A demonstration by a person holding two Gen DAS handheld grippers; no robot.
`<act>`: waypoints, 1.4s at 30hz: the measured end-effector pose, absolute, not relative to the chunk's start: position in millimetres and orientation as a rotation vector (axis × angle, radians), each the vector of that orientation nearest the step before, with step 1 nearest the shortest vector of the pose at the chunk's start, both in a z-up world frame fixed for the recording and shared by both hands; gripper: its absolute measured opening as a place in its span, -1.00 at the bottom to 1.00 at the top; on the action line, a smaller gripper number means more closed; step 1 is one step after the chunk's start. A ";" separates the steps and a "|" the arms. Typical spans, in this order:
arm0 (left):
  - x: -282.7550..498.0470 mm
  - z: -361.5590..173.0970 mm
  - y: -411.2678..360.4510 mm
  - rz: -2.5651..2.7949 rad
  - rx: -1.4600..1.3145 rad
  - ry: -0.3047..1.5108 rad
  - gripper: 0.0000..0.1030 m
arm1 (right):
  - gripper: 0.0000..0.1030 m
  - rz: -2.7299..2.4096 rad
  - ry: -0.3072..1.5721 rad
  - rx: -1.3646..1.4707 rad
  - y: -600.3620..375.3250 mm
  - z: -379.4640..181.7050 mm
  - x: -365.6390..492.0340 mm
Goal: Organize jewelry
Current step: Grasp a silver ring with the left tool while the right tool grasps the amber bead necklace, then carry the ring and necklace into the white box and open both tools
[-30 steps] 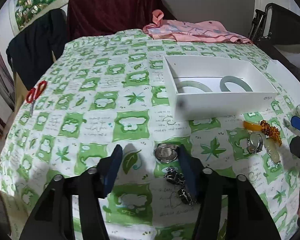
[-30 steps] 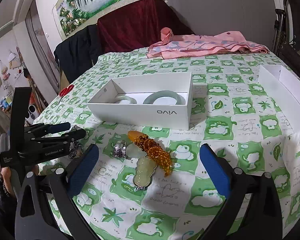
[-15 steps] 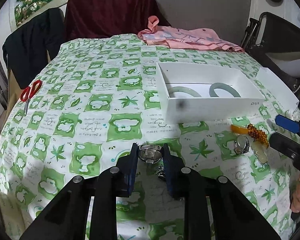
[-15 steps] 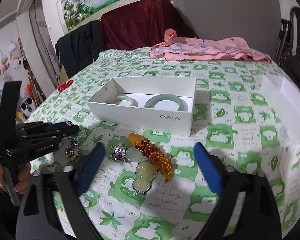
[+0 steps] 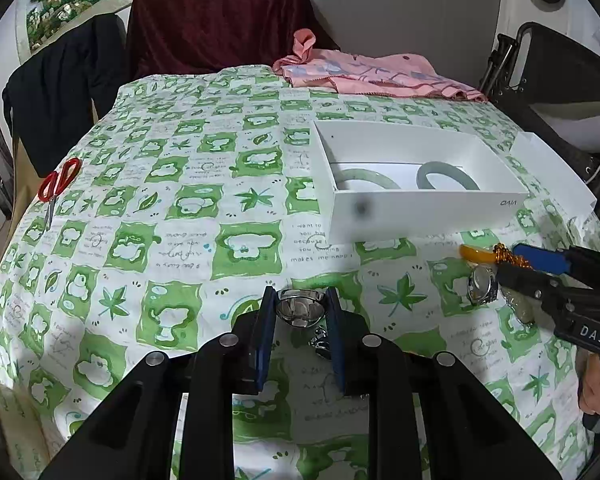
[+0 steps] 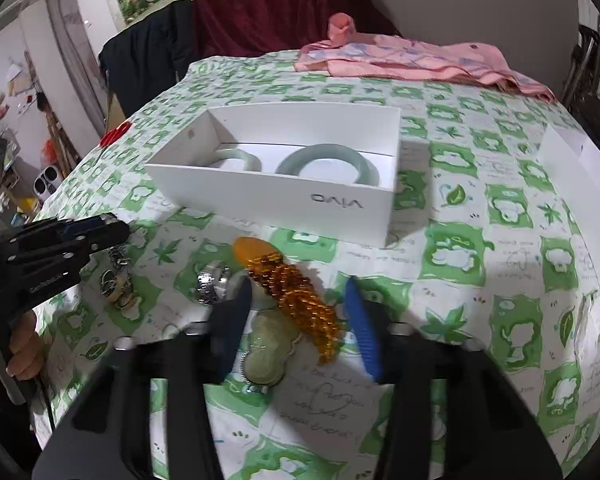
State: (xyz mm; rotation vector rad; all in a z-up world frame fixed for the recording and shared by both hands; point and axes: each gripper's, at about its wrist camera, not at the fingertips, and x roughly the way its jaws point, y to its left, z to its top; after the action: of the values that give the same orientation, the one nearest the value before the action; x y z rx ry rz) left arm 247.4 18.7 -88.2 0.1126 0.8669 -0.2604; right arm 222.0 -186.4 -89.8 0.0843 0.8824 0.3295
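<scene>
My left gripper (image 5: 300, 304) is shut on a silver ring (image 5: 301, 312), lifted a little above the green-and-white cloth, with a silver chain (image 5: 320, 342) hanging beneath it. My right gripper (image 6: 300, 300) is open, its fingers either side of an amber bead bracelet (image 6: 300, 300) that lies over a pale jade pendant (image 6: 268, 352). A silver ring (image 6: 214, 280) and an orange piece (image 6: 252, 248) lie beside them. A white box (image 6: 276, 196) holds two pale green jade bangles (image 6: 328, 164).
Red scissors (image 5: 58, 182) lie at the table's left edge. A pink cloth (image 5: 372, 76) lies at the far side. A white box lid (image 6: 572, 176) sits at the right. Dark clothes hang on chairs behind the table.
My left gripper closed on the silver ring and lifted it. My right gripper moved down and forward and narrowed around the amber bead bracelet.
</scene>
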 end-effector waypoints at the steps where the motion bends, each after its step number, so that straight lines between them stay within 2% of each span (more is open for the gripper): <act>1: 247.1 -88.7 18.2 -0.261 0.115 0.868 -0.52 | -0.68 0.340 0.883 0.105 -187.8 -90.2 221.3; 9: 247.0 -86.0 20.7 -0.266 0.095 0.854 -0.52 | -0.68 0.415 0.824 0.230 -200.3 -82.0 211.9; 24: 234.5 -73.1 30.2 -0.190 0.076 0.809 -0.52 | -0.68 0.440 0.759 0.301 -212.2 -65.4 197.8; 32: 215.1 -36.6 30.0 -0.171 0.087 0.745 -0.52 | -0.68 0.426 0.732 0.273 -214.2 -46.0 177.3; 42: 224.8 31.8 -1.6 -0.229 0.122 0.619 -0.52 | -0.68 0.404 0.596 0.291 -233.8 13.2 179.3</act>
State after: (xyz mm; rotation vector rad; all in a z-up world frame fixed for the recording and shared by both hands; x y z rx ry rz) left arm 224.8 -1.6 31.8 0.1223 0.6193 -0.2292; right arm 179.3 -233.8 13.2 0.2905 0.5958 0.4039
